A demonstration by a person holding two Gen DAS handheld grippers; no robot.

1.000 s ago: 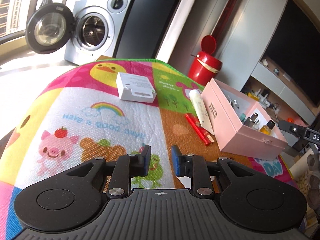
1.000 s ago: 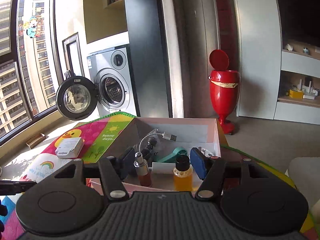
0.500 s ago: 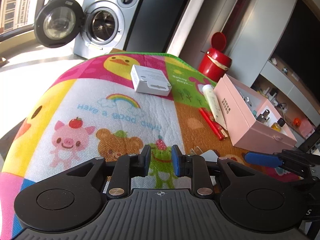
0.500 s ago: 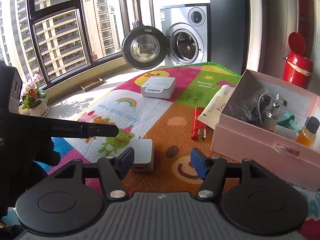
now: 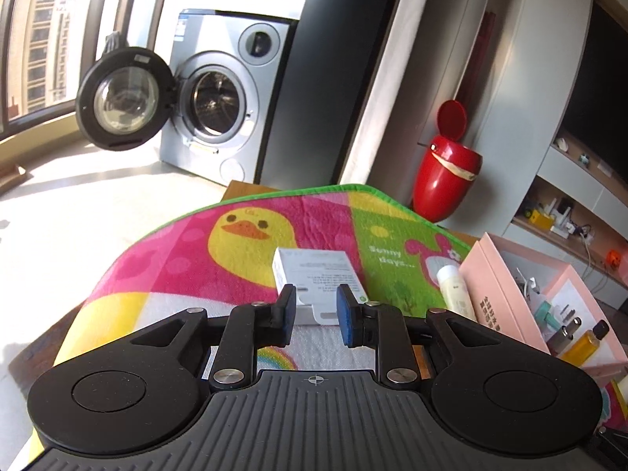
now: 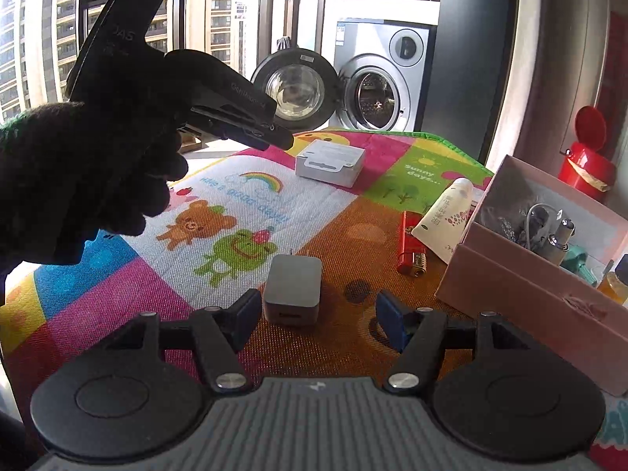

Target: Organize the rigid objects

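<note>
Both grippers hovering unclenched over the colourful cartoon play mat (image 6: 235, 212).
Right gripper (image 6: 318, 316) is framing the grey square plug charger (image 6: 292, 288); left gripper (image 5: 314, 316) is facing the white rectangular cardboard box (image 5: 318, 274).

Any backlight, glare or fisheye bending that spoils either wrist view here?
Right wrist view: the window backlights the gloved left hand and left gripper into near-black silhouettes, while the charger stays readable. Left wrist view: the sunlit floor is blown out, and the mat edge bows under fisheye distortion.

A home, a living space beside a laundry corner: a front-loading washing machine (image 5: 219, 106) with its door open at 11 o'clock, a red pedal bin (image 5: 447, 172), a shelf unit (image 5: 565, 212) at 3 o'clock, and a cartoon play mat (image 6: 251, 212).
</note>
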